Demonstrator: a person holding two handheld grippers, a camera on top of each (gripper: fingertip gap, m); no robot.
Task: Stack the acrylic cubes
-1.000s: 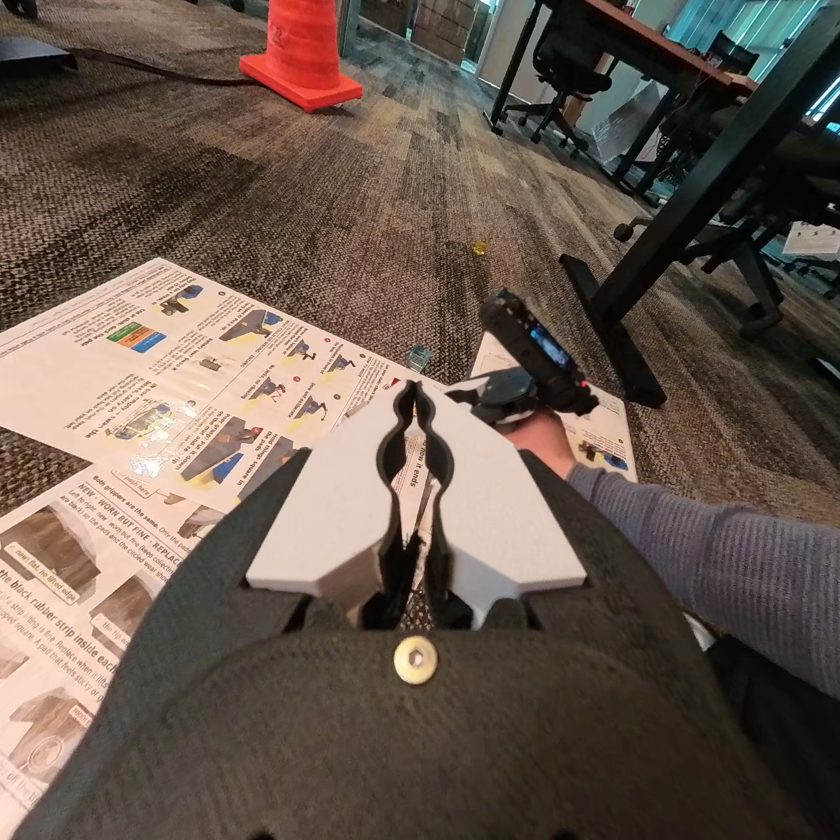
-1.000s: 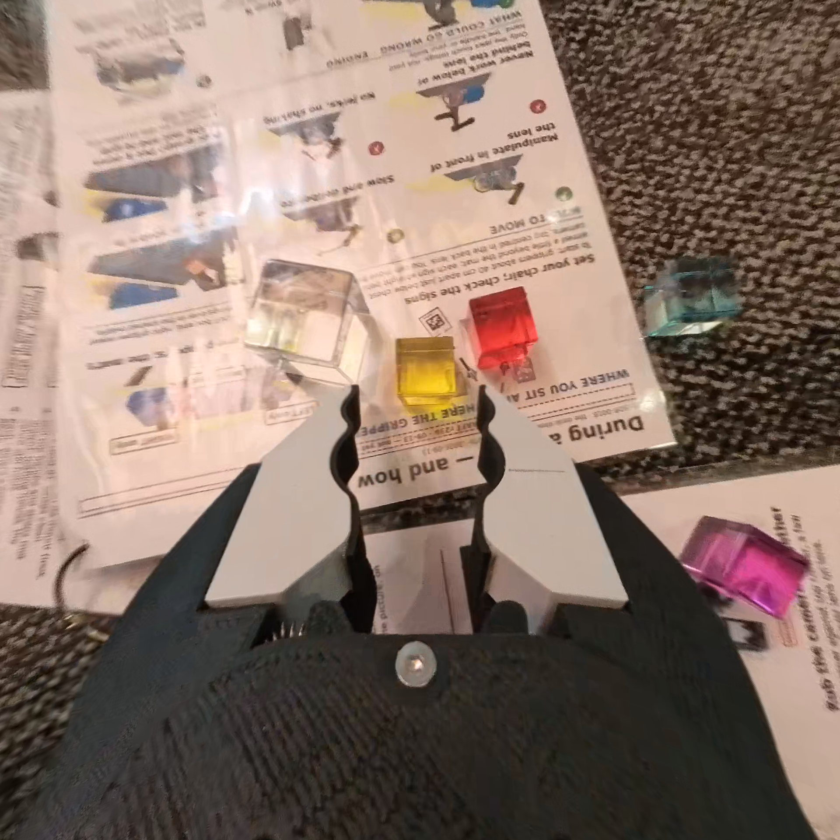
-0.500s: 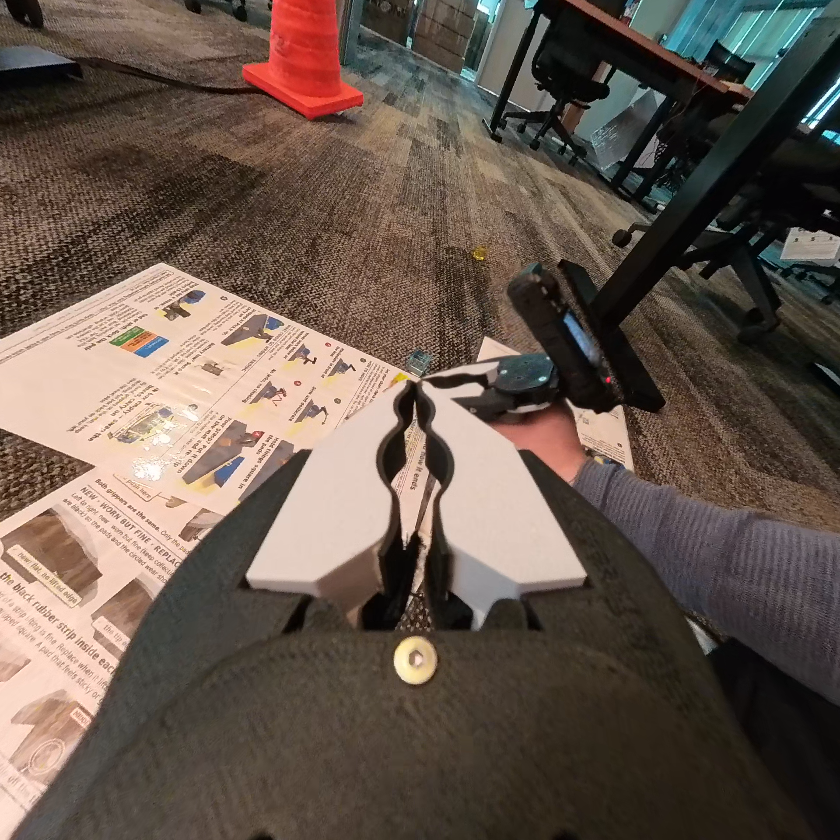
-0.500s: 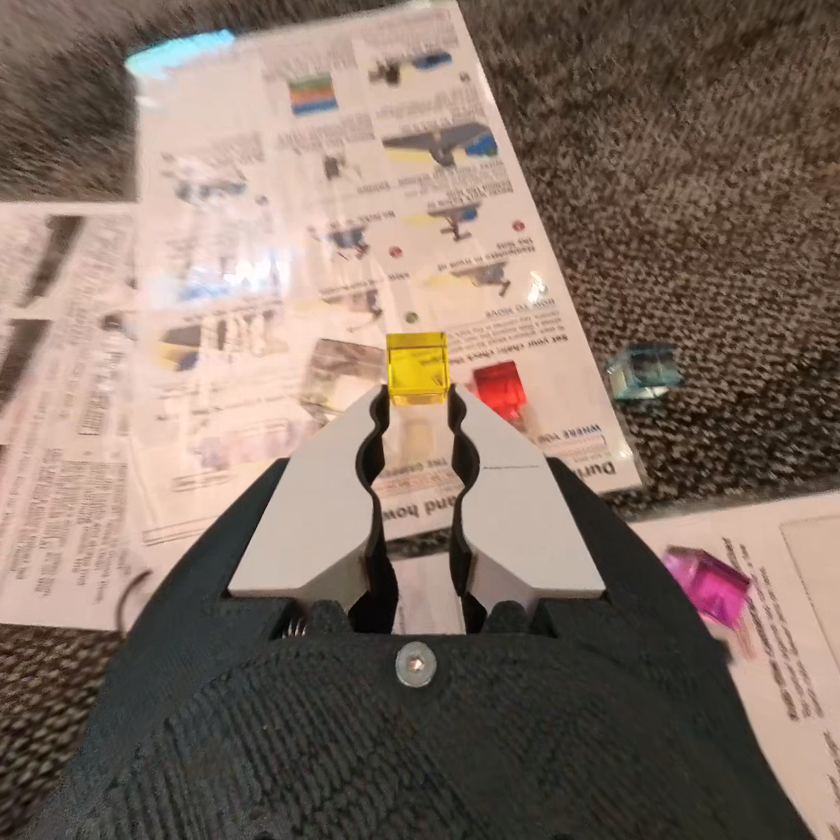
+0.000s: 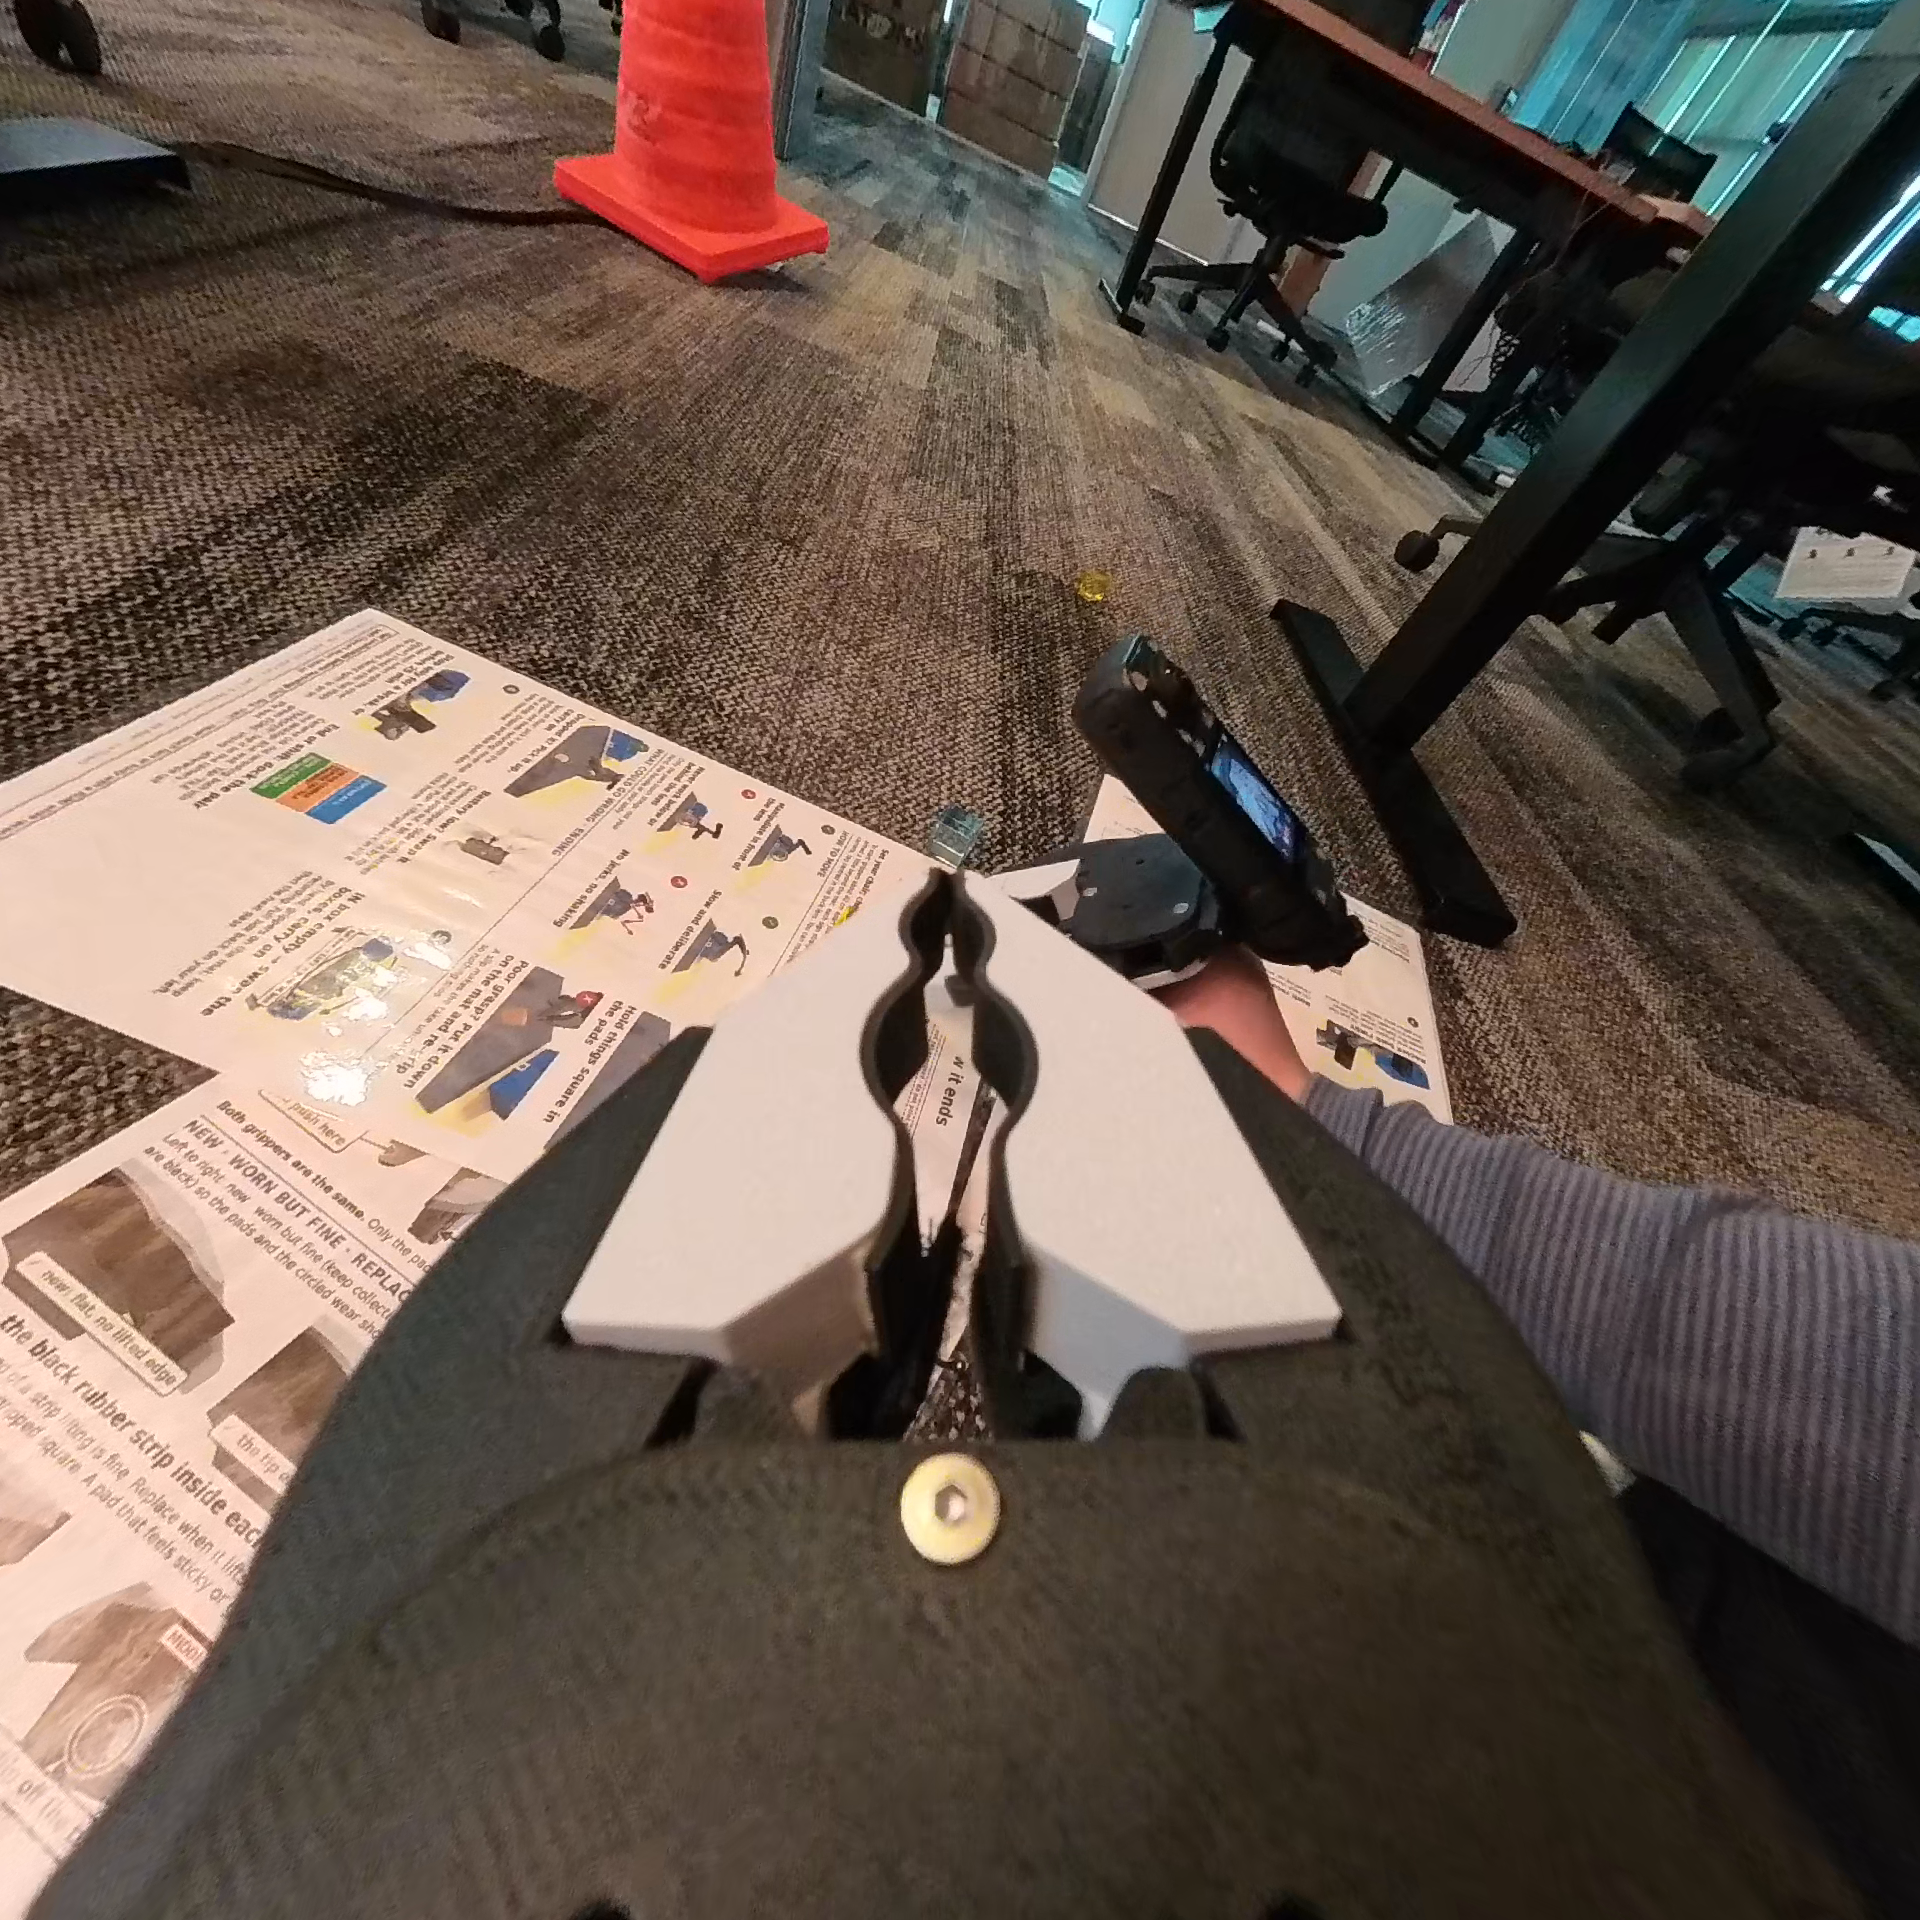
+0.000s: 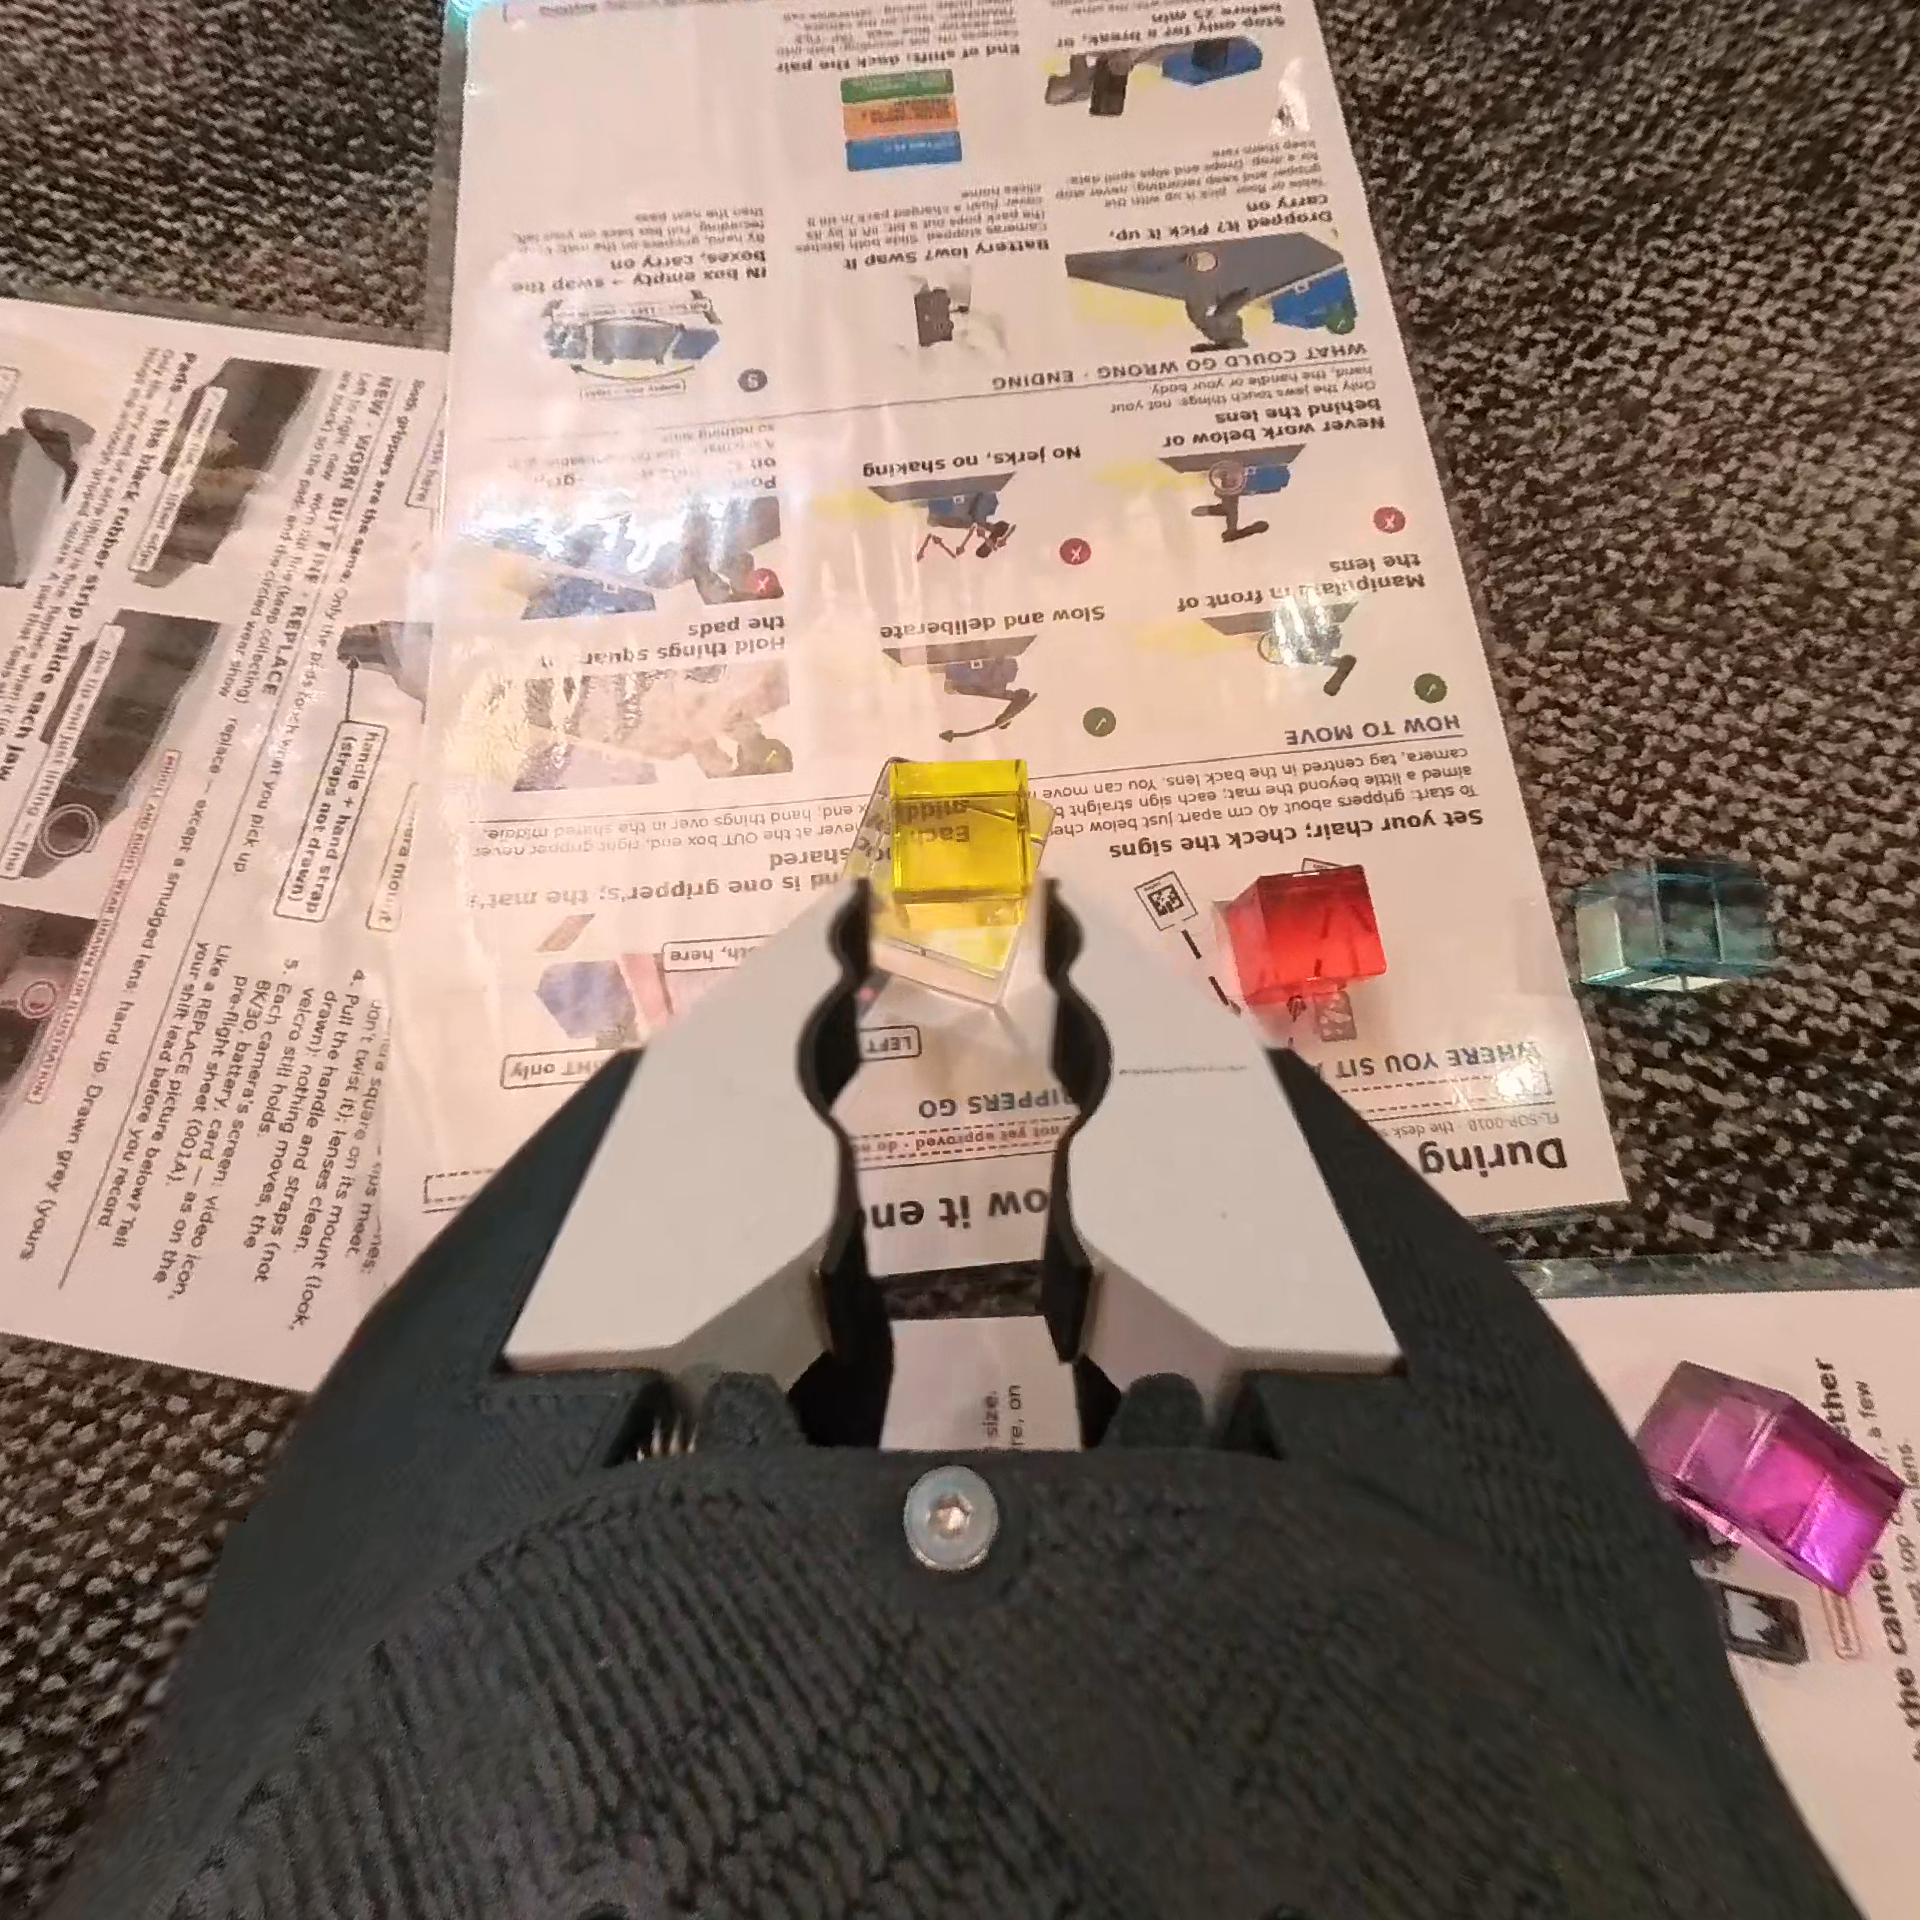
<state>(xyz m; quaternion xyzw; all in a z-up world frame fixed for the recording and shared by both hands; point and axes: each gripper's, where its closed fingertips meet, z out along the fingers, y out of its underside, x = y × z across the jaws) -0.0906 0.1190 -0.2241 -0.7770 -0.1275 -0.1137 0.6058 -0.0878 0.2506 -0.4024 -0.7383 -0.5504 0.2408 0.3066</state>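
The right gripper (image 6: 954, 904) stands spread around the yellow cube (image 6: 961, 831), which rests on a clear cube (image 6: 951, 966) on the printed sheet (image 6: 727, 312). Its pads seem just apart from the cube, though the glare makes this uncertain. Any move here is best kept straight and slow, so that no pad pushes the stack; the left gripper (image 5: 951, 883) is pressed together on nothing.

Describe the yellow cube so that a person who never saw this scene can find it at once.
Find the large laminated sheet on the carpet. Near its closer edge a yellow cube sits on top of a clear cube, between the tips of the right claw. It is the only stacked cube; the red cube beside it lies on the sheet.
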